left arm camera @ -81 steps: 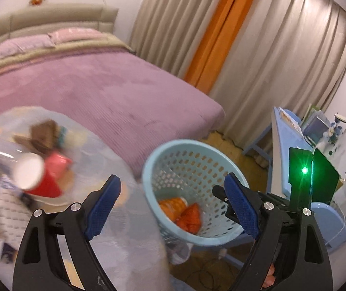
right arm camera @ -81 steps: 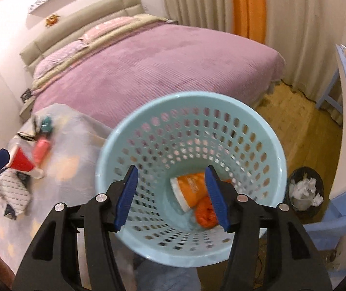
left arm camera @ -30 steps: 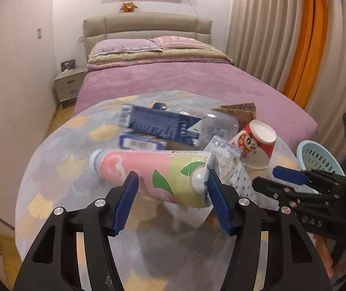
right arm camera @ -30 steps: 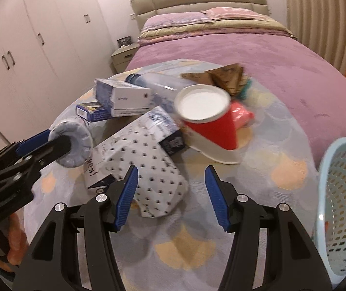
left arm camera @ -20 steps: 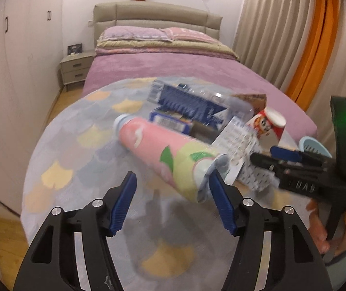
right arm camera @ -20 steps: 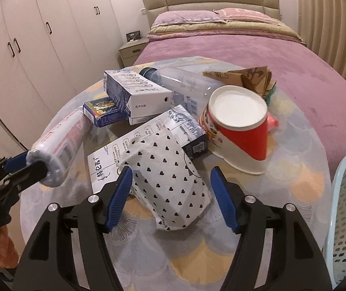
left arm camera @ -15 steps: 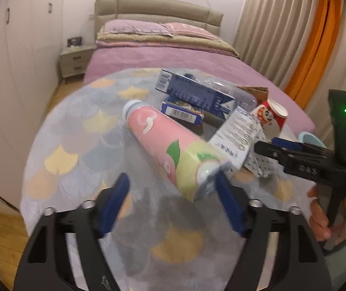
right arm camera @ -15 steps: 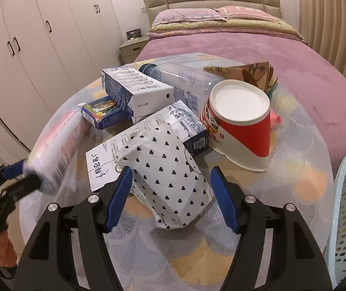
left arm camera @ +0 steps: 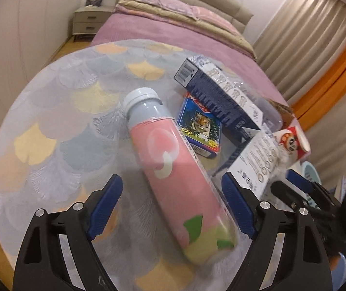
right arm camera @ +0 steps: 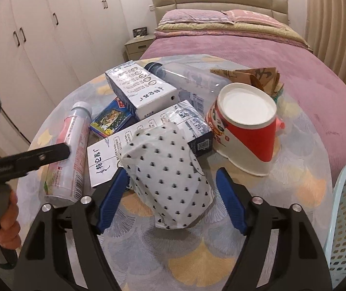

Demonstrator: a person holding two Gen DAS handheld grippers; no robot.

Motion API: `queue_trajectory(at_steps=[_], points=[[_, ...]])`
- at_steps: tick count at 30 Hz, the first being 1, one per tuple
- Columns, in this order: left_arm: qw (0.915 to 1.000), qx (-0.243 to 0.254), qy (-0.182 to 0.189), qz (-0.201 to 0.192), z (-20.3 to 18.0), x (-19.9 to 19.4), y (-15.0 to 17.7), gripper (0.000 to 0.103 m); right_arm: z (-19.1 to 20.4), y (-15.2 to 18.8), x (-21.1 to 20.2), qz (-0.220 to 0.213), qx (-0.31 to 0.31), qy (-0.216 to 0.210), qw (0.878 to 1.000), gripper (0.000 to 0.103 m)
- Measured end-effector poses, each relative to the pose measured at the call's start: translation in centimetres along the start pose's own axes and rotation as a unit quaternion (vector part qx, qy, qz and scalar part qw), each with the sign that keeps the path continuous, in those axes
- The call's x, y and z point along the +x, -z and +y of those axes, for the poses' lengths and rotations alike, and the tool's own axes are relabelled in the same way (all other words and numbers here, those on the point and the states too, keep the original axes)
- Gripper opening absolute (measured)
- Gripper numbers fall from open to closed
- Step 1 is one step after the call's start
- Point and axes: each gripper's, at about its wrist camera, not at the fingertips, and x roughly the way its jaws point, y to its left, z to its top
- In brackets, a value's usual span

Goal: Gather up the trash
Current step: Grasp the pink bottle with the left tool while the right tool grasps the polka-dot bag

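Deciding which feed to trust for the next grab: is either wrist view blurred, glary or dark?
Left wrist view: pink bottle slightly soft at its near end, its shadow falling leftward on the table. Right wrist view: sharp, evenly lit, polka-dot bag crisp. Both bend at the edges.

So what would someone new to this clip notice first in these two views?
Probably the pink peach-print plastic bottle with a pale blue cap, lying on the round cloth-covered table between the jaws of the left gripper, which are opening without touching it. Next, the white paper bag with black hearts between the right gripper's opening jaws, and beside it the tipped red-and-white paper cup.
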Motion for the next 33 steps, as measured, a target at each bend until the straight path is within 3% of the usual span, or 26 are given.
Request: queue_trajectory(at_steps=[11, 13, 15, 18, 22, 33], points=[[0.9985, 0.025, -0.047, 0.008, -1.3, 1.4, 0.0, 0.071, -1.5, 0.5, 2.0, 0.025, 0.019, -0.025, 0.999, 0.072], [0.9987, 0.022, -0.045, 0.006, -1.0, 1.2, 0.1, 0.067, -1.7, 0.5, 1.7, 0.021, 0.022, -0.035, 0.999, 0.063], [0.9986, 0.021, -0.048, 0.005, -0.8, 0.9, 0.4, 0.056, -1.9, 0.5, 1.7, 0.024, 0.024, -0.043, 0.998, 0.053], [0.9988, 0.018, -0.046, 0.005, -0.4, 0.6, 0.7, 0.053, -1.6, 0.8, 1.7, 0.029, 0.016, -0.046, 0.998, 0.033], [0.9992, 0.014, -0.038, 0.006, -0.1, 0.0, 1.4, 0.052, -1.0, 1.2, 1.1, 0.027, 0.012, -0.054, 0.998, 0.02], [0.9995, 0.002, -0.01, -0.031, 0.1, -2.9, 1.6, 0.049, -0.6, 0.7, -3.8, -0.033, 0.021, -0.035, 0.999, 0.016]])
